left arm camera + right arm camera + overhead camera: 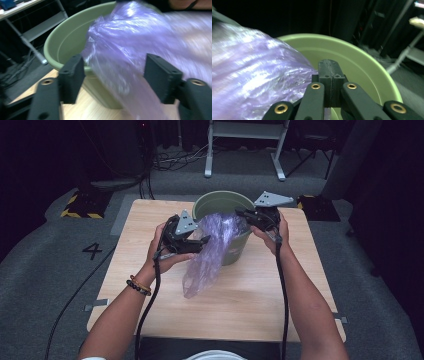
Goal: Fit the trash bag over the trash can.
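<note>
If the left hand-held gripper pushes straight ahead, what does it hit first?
Most likely the purple plastic bag hanging between its open jaws, draped over the green bucket; the bucket's wall sits just behind, though depth is unclear.

Black numeral "4" [92, 251] on the grey floor left of the table, nothing else legible

We see the bucket [227, 212] on the table's [250, 295] far half, the bag [210, 252] draped over its near rim onto the table, between the left gripper [200, 240] and right gripper [242, 214].
</note>
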{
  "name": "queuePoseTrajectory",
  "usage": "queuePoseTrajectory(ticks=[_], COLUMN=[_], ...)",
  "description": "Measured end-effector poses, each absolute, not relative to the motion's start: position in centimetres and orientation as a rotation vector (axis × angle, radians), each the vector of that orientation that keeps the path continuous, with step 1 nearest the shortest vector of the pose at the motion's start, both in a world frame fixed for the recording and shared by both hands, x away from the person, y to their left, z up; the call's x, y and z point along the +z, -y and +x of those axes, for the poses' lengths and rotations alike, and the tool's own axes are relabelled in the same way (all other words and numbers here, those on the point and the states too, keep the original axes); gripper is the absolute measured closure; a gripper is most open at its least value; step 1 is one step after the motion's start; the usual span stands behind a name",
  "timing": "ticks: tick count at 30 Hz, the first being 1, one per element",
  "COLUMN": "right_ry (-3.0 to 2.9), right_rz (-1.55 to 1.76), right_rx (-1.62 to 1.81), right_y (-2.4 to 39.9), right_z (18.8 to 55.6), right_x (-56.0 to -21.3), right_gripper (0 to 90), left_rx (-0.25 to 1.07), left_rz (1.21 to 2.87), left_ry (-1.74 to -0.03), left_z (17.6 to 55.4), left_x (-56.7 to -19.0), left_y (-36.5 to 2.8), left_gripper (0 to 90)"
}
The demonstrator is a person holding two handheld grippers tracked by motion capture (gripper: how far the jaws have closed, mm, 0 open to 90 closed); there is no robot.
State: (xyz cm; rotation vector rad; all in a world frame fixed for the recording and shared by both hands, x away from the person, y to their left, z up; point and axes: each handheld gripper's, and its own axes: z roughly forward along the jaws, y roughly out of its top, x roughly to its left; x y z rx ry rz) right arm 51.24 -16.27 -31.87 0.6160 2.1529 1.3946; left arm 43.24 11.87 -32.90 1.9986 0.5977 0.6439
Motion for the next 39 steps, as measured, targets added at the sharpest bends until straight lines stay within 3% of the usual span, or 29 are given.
queuePoseTrajectory(ticks=[3, 8, 9, 10, 11, 12, 13, 14, 16, 18, 30, 35, 37, 39], right_ry=[-2.164, -2.156, -2.162, -2.168, -2.157, -2.156, -2.156, -2.148, -2.142, -2.141, -2.128, -2.192, -2.217, -2.195], right_rz=[0.69, 0.74, 0.736, 0.73, 0.736, 0.727, 0.727, 0.72, 0.721, 0.689, 0.386, 0.314, 0.315, 0.307], right_rx=[1.303, 1.309, 1.316, 1.335, 1.33, 1.347, 1.347, 1.384, 1.384, 1.421, 1.557, 1.49, 1.429, 1.403], right_y=[15.9, 16.1, 16.2, 16.3, 16.3, 16.5, 16.5, 16.7, 16.8, 17.2, 19.1, 17.7, 16.9, 16.4], right_z=[52.6, 53.0, 53.0, 52.8, 52.6, 52.2, 52.2, 51.8, 51.4, 50.0, 42.7, 42.4, 42.7, 42.9], right_x=[-32.7, -33.2, -33.3, -33.3, -33.3, -33.1, -33.1, -32.9, -32.8, -32.4, -33.4, -34.7, -35.3, -35.6], right_gripper=[90.0, 90.0, 87.4, 77.4, 74.1, 65.2, 65.2, 56.7, 53.7, 43.6, 30.5, 28.2, 32.6, 44.3], left_rx=[0.549, 0.524, 0.56, 0.576, 0.6, 0.631, 0.659, 0.675, 0.682, 0.696, 0.698, 0.704, 0.696, 0.699], left_rz=[2.007, 2.049, 2.064, 2.08, 2.095, 2.101, 2.11, 2.13, 2.131, 2.135, 2.099, 2.101, 2.098, 2.095], left_ry=[-0.537, -0.475, -0.472, -0.458, -0.44, -0.433, -0.426, -0.408, -0.403, -0.398, -0.432, -0.429, -0.436, -0.441], left_z=[43.1, 42.5, 42.3, 42.2, 42.0, 41.9, 41.8, 41.7, 41.7, 41.7, 42.1, 42.2, 42.3, 42.4], left_x=[-33.3, -33.8, -33.9, -34.0, -34.0, -34.1, -34.1, -34.2, -34.3, -34.3, -34.5, -34.4, -34.4, -34.4], left_y=[-12.6, -12.6, -12.4, -12.1, -11.9, -11.7, -11.5, -11.0, -10.8, -10.5, -10.4, -10.2, -10.2, -10.2], left_gripper=[27.8, 30.3, 34.7, 40.4, 48.4, 58.7, 58.7, 68.7, 73.9, 86.4, 90.0, 90.0, 90.0, 90.0])
